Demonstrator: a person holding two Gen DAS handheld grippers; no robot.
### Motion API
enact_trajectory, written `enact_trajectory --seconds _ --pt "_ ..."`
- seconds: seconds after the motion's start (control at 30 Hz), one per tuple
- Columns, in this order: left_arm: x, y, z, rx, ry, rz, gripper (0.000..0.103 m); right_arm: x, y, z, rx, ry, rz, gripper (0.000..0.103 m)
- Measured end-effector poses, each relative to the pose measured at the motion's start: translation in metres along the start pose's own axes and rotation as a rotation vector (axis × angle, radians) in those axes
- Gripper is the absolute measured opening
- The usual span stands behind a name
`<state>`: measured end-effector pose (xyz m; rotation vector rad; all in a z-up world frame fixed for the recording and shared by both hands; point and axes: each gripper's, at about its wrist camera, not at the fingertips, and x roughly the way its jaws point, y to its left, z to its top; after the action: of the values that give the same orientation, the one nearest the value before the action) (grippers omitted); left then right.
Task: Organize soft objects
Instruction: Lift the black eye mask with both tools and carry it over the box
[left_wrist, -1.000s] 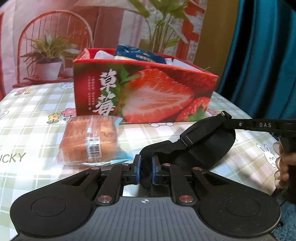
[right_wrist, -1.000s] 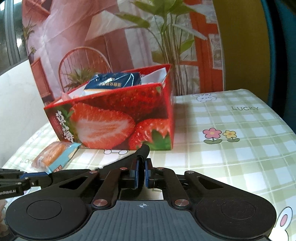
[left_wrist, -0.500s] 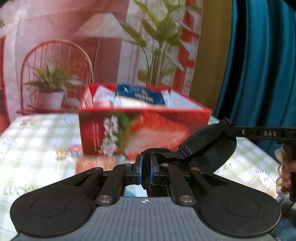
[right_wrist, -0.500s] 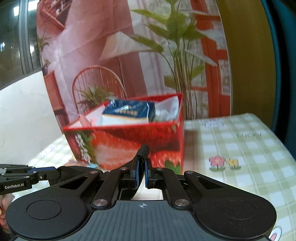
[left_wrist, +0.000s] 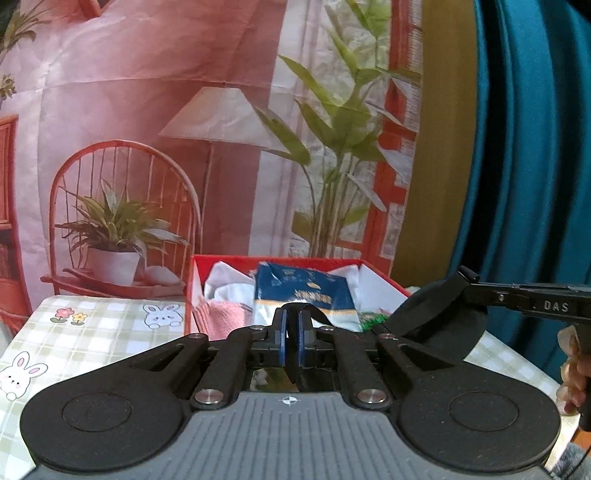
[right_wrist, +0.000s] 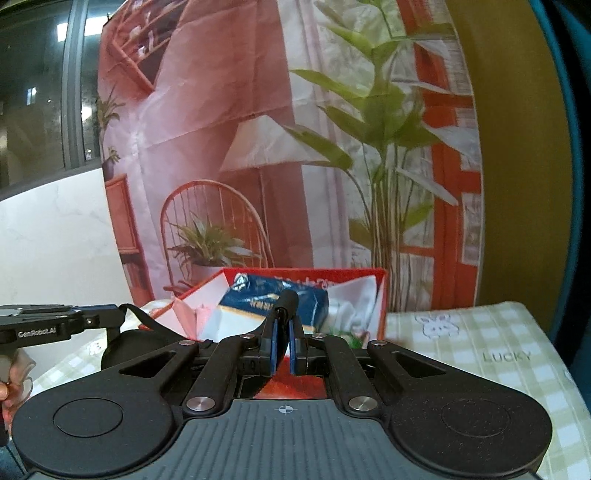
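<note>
A black eye mask (left_wrist: 436, 325) hangs between both grippers, lifted above the table in front of the red strawberry box (left_wrist: 384, 278). My left gripper (left_wrist: 290, 332) is shut on the mask's strap end. My right gripper (right_wrist: 281, 334) is shut on the mask's other edge; the mask body (right_wrist: 129, 347) also shows at the left of the right wrist view. The box (right_wrist: 380, 295) holds a blue packet (left_wrist: 306, 295), white cloth (left_wrist: 225, 280) and a pink cloth (left_wrist: 225, 317).
The table has a green checked cloth with rabbits and flowers (left_wrist: 92, 332). A printed backdrop with chair and plants stands behind the box. A teal curtain (left_wrist: 535, 147) hangs at the right. The bread pack is out of view.
Both grippers have risen with the eye mask from table level to above the box's front rim, so the box's inside now shows. The bread pack has dropped out of view.
</note>
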<state>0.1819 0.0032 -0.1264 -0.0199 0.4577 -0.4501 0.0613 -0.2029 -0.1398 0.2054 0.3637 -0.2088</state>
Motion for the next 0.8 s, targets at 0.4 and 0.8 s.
enact_trajectory --seconds 0.4,0.8 --pt "0.039 0.016 0.058 0.045 -0.101 0.065 0.007 0.045 0.001 0.038 -0.069 -0.071 -0.021 0.006" --pt "0.118 0.015 0.042 0.143 0.127 0.025 0.007 0.121 -0.006 0.025 -0.129 0.099 -0.050 0.006"
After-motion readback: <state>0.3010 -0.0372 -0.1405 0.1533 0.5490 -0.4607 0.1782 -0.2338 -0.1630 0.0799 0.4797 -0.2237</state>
